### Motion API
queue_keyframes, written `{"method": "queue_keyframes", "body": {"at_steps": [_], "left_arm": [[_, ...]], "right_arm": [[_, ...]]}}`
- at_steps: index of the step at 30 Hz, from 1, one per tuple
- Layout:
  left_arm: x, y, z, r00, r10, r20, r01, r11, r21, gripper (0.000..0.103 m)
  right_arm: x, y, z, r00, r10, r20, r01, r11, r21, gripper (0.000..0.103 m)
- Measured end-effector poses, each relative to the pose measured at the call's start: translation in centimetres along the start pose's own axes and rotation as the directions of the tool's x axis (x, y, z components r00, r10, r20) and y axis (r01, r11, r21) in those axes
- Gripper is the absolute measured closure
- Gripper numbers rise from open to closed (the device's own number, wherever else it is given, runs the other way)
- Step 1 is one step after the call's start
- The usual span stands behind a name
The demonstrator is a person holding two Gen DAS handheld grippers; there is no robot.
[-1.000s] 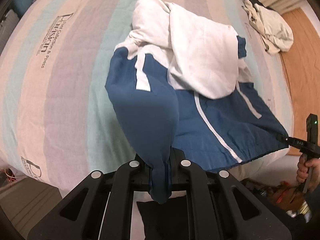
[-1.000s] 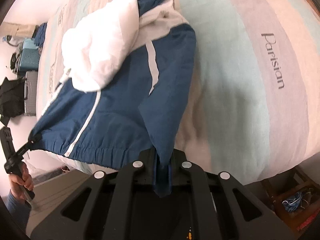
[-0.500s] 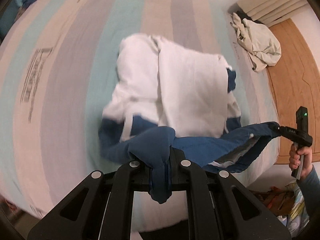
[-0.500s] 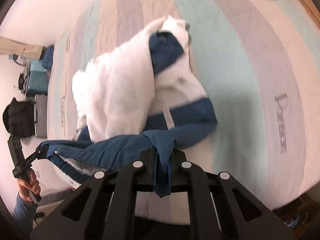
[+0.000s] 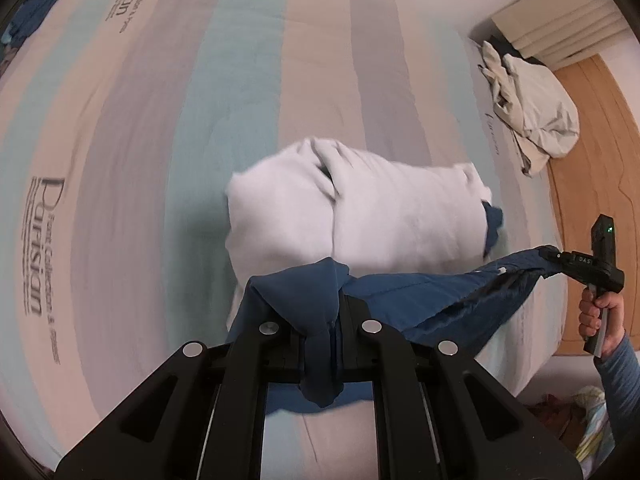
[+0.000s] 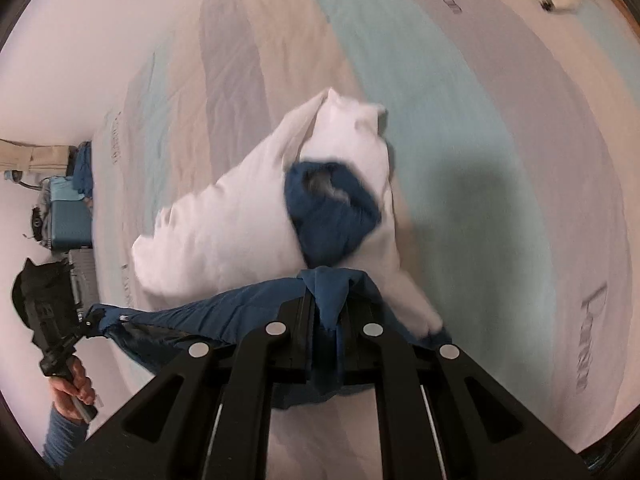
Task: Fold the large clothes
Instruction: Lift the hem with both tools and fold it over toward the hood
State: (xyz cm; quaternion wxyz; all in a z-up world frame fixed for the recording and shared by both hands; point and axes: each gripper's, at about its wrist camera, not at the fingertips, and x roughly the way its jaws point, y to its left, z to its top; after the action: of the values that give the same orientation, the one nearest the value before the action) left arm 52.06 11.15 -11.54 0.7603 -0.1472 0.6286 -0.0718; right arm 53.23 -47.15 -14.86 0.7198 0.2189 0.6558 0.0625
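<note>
Bed: the striped bed (image 5: 248, 80), printed with lettering, carried the whole job; a beige garment (image 5: 532, 116) lay bunched near its far corner, well apart from the work.
Jacket: the blue-and-white jacket (image 5: 384, 220) lay mid-bed, its white upper half heaped on the mattress and its blue hem lifted clear of the mattress between the two tools.
Left gripper: the left gripper (image 5: 332, 344) was clamped on one corner of the blue hem, cloth bunched between its fingers and hanging below them.
Right gripper: the right gripper (image 6: 326, 332) was clamped on the opposite hem corner; seen from the left camera, it (image 5: 554, 258) held the edge taut out to the side.
Step in hand: the bottom half appeared to be going over the white half, a fold judged roughly midway.
Doing it well: both corners likely needed to travel level and at equal pace, the hem kept stretched so it landed straight along the shoulder line, with release only once the cloth rested flat.
Risk: slack in the middle could drop a wrinkle onto the white heap.
Change from a second earlier: the blue panel, then spread flat toward the bed's edge, had been raised and carried forward, hiding most of the blue body; both clamps had stayed shut.
</note>
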Motion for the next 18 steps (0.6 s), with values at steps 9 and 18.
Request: {"method": "queue_keyframes", "body": {"at_steps": [9, 18], "left_arm": [[3.8, 1.2, 6.1, 0.998, 0.058, 0.006, -0.058, 0.998, 0.005, 0.094], [9.1, 2.7, 11.5, 0.995, 0.097, -0.037, -0.098, 0.995, -0.018, 0.094]], "right_arm": [[3.2, 2.5, 7.3, 0.998, -0.060, 0.017, 0.061, 0.998, -0.032, 0.097], [8.0, 3.6, 13.0, 0.994, -0.111, -0.019, 0.111, 0.993, -0.041, 0.097]]}}
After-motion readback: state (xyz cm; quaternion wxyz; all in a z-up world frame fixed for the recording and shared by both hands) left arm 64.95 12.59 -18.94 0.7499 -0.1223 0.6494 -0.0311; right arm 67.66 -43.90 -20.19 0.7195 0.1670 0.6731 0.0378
